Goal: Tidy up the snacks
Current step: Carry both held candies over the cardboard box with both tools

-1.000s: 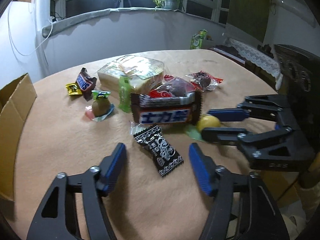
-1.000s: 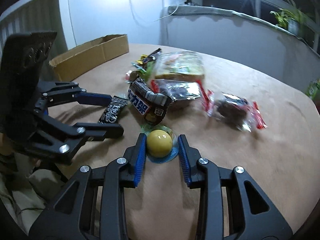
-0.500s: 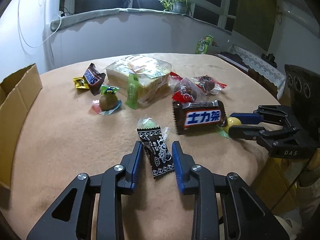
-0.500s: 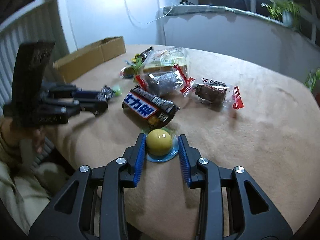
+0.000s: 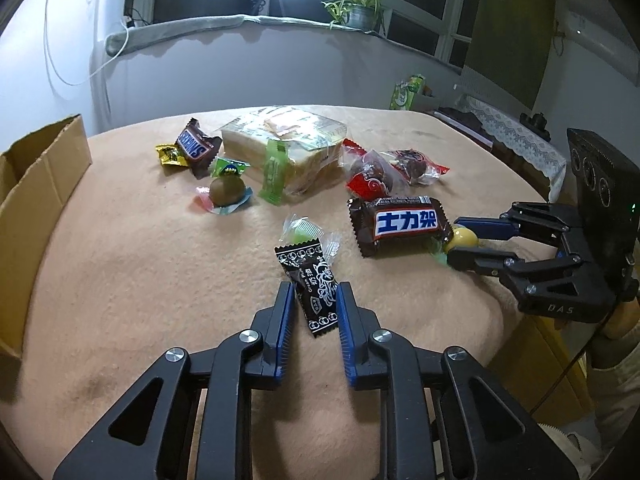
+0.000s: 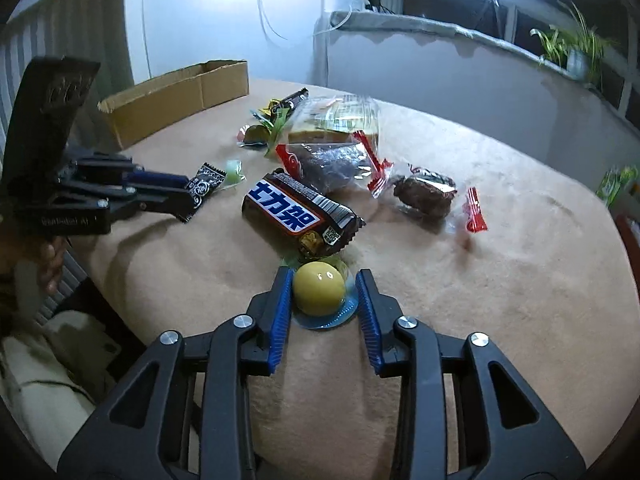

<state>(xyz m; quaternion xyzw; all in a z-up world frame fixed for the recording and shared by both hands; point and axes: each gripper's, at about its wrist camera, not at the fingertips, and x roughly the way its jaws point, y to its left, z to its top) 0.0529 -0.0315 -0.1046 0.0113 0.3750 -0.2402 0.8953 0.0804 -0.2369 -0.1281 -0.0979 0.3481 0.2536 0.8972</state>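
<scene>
My left gripper is shut on a black candy packet with white print, held just above the beige tablecloth; it shows too in the right wrist view. My right gripper is shut on a yellow jelly cup with a clear blue rim, seen from the left wrist view beside a large brown Snickers bar. That bar lies just beyond the jelly cup.
Further back lie a bagged sandwich, a small Snickers, a kiwi jelly cup, a green candy, red-wrapped cakes and a clear green sweet. An open cardboard box stands at the left table edge.
My left gripper went from wide open to shut on the black candy packet and drew back with it. The right gripper kept its hold on the yellow jelly cup and pulled back from the Snickers bar.
</scene>
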